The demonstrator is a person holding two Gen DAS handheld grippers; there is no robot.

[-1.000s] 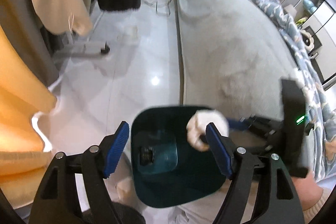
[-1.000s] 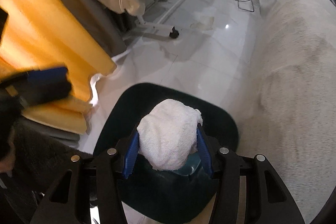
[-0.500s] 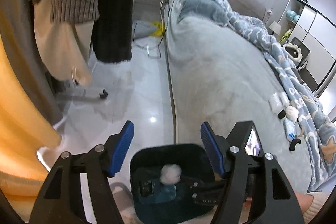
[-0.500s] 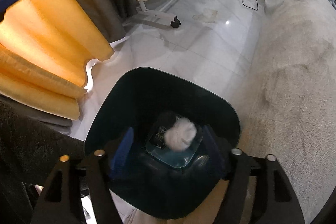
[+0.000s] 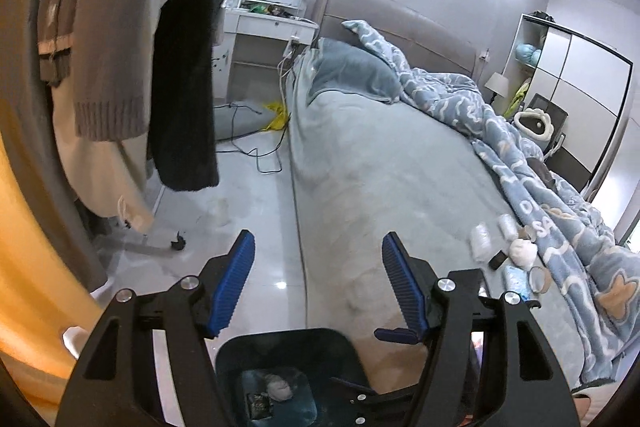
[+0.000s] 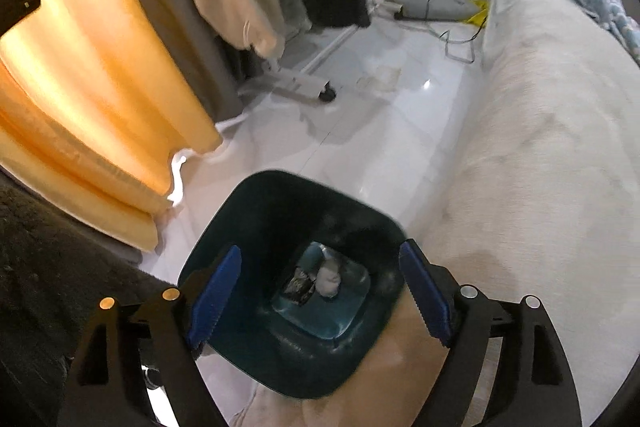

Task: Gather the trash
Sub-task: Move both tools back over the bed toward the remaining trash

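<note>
Our right tool [image 6: 320, 297] hangs over the dark bin [image 6: 256, 311], its jaws spread wide with nothing between them; they have just been opening. Straight below, at the bottom of the bin, lies the white wad of tissue [image 6: 329, 277], touching a small dark wrapper [image 6: 298, 285] on its left. The bin stands on the pale tiled floor [image 6: 360, 131], close against the side of the bed [image 6: 540, 147].

Our left tool [image 5: 316, 285] is held higher, also open and empty; its jaws narrowed a little a moment ago and grip nothing. It points across the bed [image 5: 380, 163]. In the left wrist view the bin [image 5: 320, 347] sits low between the tool's arms, with the wad [image 5: 279, 386] inside.

Further out on the bed, near the edge of the blue patterned quilt [image 5: 520, 155], we see more white wads [image 5: 522, 251] and a few small items beside them that are too small to tell. An orange curtain [image 6: 92, 79] hangs left of the bin, clothes [image 5: 112, 27] hang on a rack above the floor, and a white dressing table [image 5: 272, 23] with a round mirror stands by the headboard.
</note>
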